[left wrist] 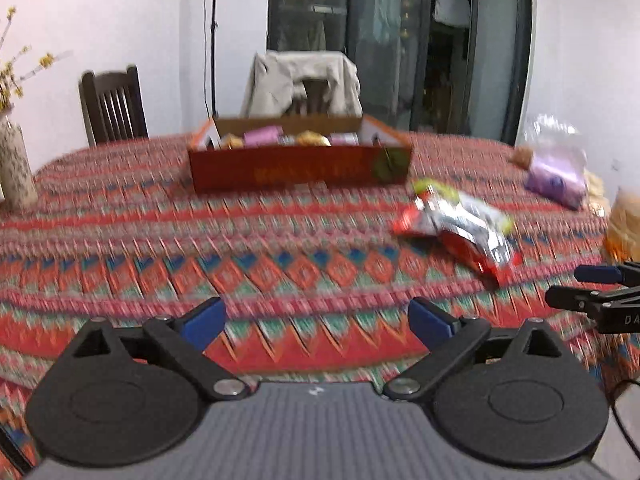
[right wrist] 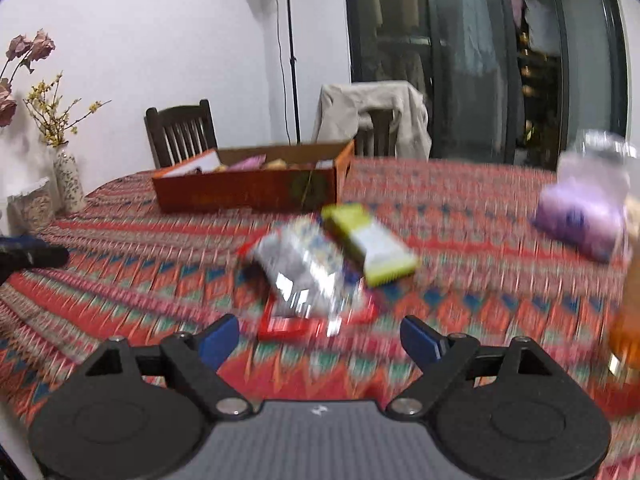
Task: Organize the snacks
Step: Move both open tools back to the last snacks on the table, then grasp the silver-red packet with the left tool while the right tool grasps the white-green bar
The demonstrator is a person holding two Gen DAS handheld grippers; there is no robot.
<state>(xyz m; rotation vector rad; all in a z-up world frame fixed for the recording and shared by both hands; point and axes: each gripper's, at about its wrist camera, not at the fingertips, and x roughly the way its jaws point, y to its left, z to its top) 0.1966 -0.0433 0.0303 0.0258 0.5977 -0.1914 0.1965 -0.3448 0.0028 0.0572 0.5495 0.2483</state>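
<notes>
While spread wide and empty above the worktop (right wrist: 460, 200): right gripper (right wrist: 320, 338) near silver snack packet (right wrist: 304, 276); left gripper (left wrist: 316, 320) likewise parted; box (right wrist: 248, 192) beyond. Risk: slippery overlapping wrappers, dragging yellow bar (right wrist: 372, 244) along.

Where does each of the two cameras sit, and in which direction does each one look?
Left wrist: on the left gripper, facing forward across the patterned tablecloth toward the red box; its own open blue-tipped fingers show, and the right gripper enters at the right edge.
Right wrist: on the right gripper, low over the snack packets; its open fingers show, the left gripper at the left edge.
Shared: box, packets, purple bag, draped chair.
</notes>
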